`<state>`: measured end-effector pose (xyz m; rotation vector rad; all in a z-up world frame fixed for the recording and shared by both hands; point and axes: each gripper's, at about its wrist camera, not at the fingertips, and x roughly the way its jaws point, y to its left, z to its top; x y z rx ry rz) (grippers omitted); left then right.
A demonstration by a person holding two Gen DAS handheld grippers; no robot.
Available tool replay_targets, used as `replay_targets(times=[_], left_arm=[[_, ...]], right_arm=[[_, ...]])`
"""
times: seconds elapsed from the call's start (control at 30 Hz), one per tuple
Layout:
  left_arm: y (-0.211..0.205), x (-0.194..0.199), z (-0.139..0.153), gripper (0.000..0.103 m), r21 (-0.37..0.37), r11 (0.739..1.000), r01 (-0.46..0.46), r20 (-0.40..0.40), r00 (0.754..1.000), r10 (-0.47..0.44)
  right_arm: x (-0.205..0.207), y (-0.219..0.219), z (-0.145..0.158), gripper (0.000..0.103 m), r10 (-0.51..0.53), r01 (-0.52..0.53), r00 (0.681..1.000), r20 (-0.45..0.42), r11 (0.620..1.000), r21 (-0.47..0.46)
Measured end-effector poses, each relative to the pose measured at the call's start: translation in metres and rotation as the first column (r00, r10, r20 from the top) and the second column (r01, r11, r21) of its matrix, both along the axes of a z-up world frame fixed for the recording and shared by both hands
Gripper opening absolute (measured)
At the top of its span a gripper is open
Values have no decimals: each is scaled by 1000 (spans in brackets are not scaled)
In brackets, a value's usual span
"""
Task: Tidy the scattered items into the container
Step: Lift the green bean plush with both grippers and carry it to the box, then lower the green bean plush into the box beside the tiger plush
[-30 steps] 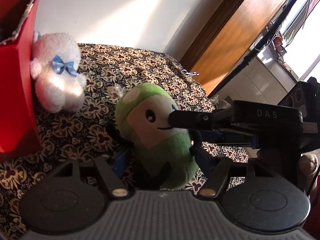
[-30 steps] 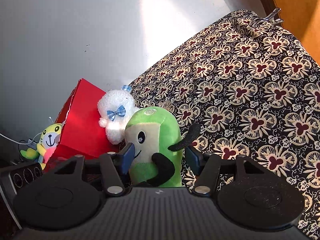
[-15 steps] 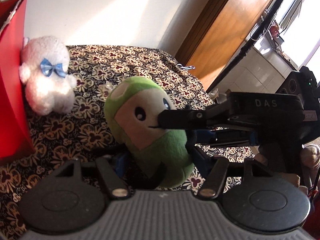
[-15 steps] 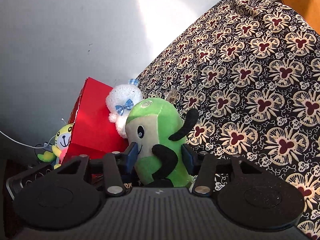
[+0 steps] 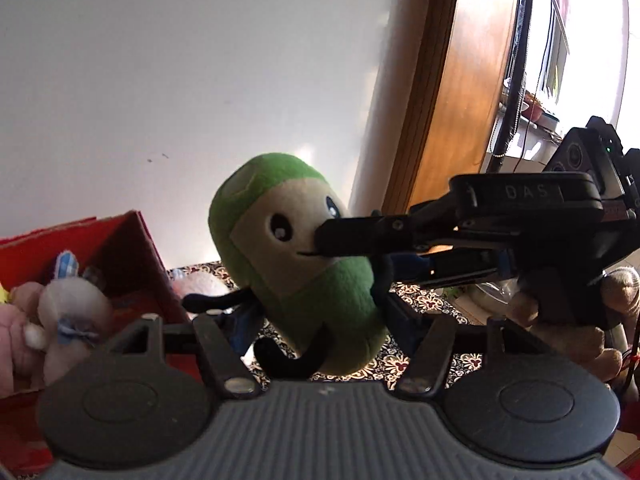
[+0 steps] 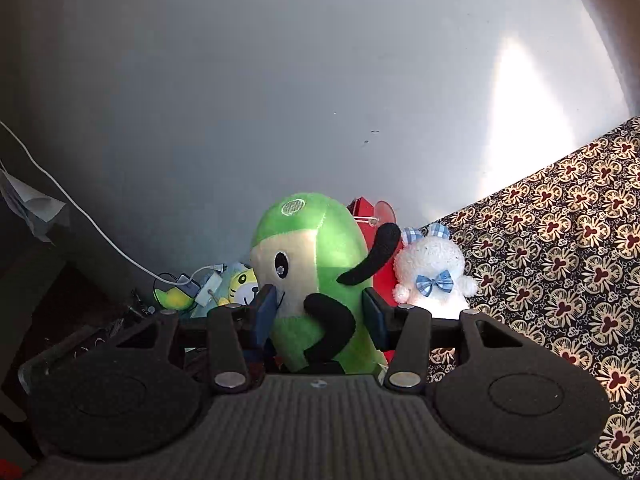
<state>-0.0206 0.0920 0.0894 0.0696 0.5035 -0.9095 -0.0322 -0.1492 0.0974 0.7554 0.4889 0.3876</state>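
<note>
Green plush (image 6: 316, 280) lifted off cloth | right fingers (image 6: 372, 316) clamp it | left fingers (image 5: 404, 320) straddle it, grip unclear

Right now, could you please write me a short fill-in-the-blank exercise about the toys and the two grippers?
1. Both grippers are shut on the ____ plush toy.
2. The container beside it is ____ in colour.
3. The white plush on the patterned cloth wears a blue ____.
4. In the left wrist view, the right gripper reaches in from the ____ side of the picture.

Missing words: green; red; bow; right
</note>
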Motion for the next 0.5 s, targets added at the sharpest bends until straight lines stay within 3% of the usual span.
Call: replay_targets(times=[0.3,0.43,0.5], left_arm=[[55,44,19,66,-14,990,-140,19,990,140],[68,66,15,66,-26,989,-148,-18,989,148],[74,83,7,66,-33,990,-141,-75,988,138]], right_arm=[[68,46,7,50,73,-73,997,40,997,4],[81,58,5,50,51,-50,998,22,998,-35],[86,66,2,50,31,-31,1000,0,996,-81]])
